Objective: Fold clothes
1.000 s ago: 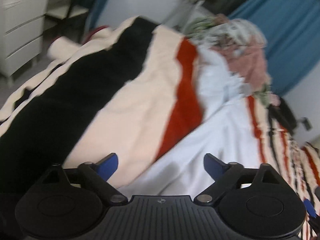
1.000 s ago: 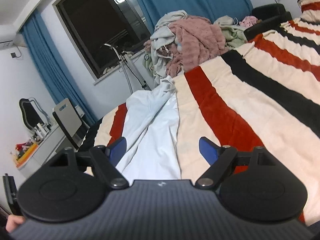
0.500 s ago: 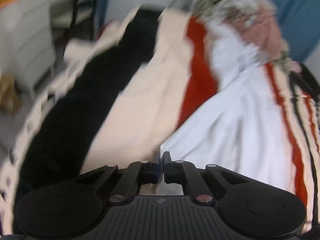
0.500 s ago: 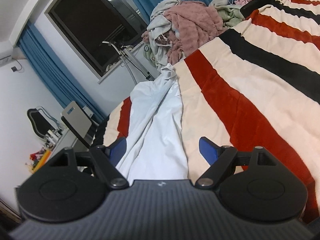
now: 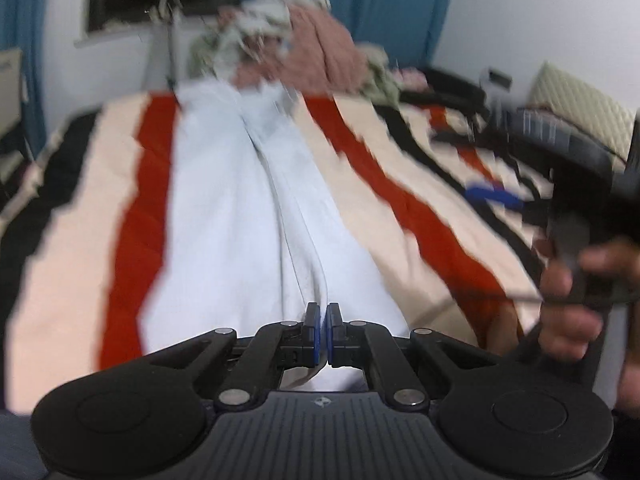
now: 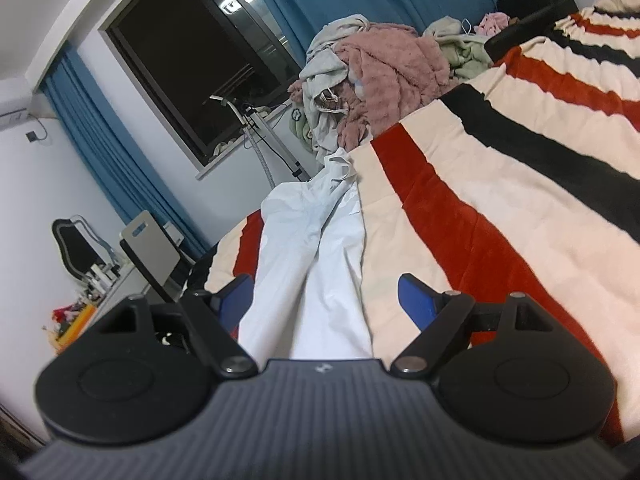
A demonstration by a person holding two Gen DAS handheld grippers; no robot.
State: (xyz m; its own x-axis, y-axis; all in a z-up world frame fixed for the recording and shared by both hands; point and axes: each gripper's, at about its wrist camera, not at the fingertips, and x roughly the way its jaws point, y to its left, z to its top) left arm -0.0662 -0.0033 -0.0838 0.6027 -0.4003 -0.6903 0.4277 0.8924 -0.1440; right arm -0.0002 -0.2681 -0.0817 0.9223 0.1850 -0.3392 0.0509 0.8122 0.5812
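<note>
We are holding the left gripper [image 5: 323, 330] with its jaws pressed together on the near edge of the white garment [image 5: 240, 216], a thin fold of cloth caught between the blue pads. From those jaws the garment is running straight ahead as a long pale strip, lying flat on the striped blanket [image 5: 404, 216] that is covering the bed. At the strip's far end, the pile of clothes [image 5: 304, 52] is sitting well beyond the jaws. We are keeping the right gripper [image 6: 326, 300] low over the same garment [image 6: 316, 264], its jaws spread wide apart, one blue pad on each side of the strip and neither touching it that we can tell. To the right of the left jaws, our right hand [image 5: 576, 280] is showing, blurred, wrapped around its gripper's handle.
</note>
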